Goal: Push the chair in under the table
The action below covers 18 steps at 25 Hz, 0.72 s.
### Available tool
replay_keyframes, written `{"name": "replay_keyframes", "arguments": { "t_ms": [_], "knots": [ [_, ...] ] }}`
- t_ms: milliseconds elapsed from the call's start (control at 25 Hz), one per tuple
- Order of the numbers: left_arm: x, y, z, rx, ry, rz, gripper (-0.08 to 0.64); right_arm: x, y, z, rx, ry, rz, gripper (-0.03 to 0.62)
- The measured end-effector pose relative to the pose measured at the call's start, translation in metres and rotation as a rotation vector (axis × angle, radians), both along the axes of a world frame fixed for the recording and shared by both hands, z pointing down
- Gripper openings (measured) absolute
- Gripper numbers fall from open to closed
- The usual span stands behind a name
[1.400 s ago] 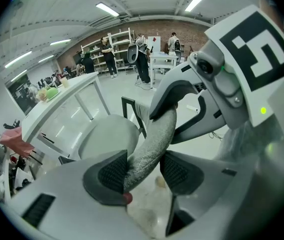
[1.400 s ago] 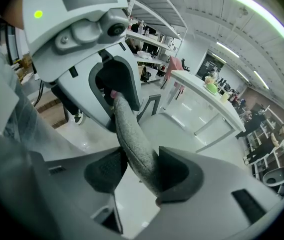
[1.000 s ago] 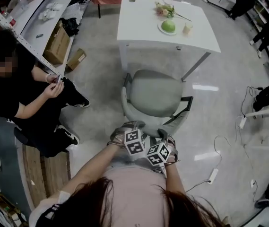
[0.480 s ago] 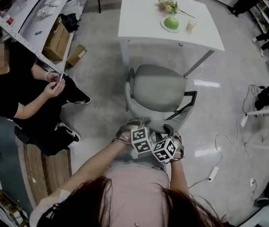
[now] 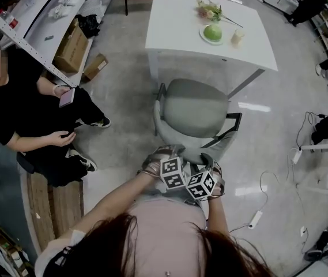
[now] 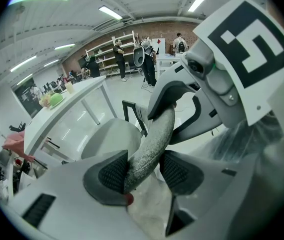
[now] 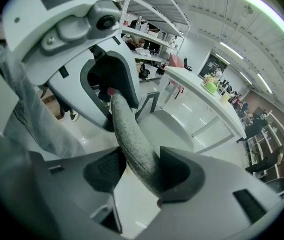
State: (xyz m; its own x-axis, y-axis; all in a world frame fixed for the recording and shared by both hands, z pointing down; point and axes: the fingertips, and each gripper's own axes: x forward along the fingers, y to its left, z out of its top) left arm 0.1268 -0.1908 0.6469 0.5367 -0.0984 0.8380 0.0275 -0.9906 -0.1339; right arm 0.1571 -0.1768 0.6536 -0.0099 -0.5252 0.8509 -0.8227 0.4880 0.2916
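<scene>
Grey woven-fabric chair [image 5: 193,120], both tools clamped on its backrest.
Backrest rim [image 6: 154,134] is a thick, curved, coarse-knit roll. L tool [image 6: 142,171] and R tool [image 7: 134,171] each pinch it btwn ribbed dark pads, side by side. Smooth rounded seat [image 5: 195,100] points at the white flat-topped bench [image 5: 175,22], front edge just at its near side. Black armrests [image 5: 231,124] flank it. Chair's front-back axis runs straight toward bench.

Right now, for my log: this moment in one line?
left hand-held gripper: shut on backrest | right hand-held gripper: shut on backrest | chair: not yet under table
</scene>
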Motion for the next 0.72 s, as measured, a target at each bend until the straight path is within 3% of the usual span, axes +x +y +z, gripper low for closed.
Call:
{"name": "replay_keyframes", "arguments": {
  "t_ms": [720],
  "knots": [
    [0.058,-0.059,-0.003,0.004,0.013,-0.048,0.201,0.06,-0.062,-0.001,-0.016,-0.001,-0.041,0.215]
  ]
}}
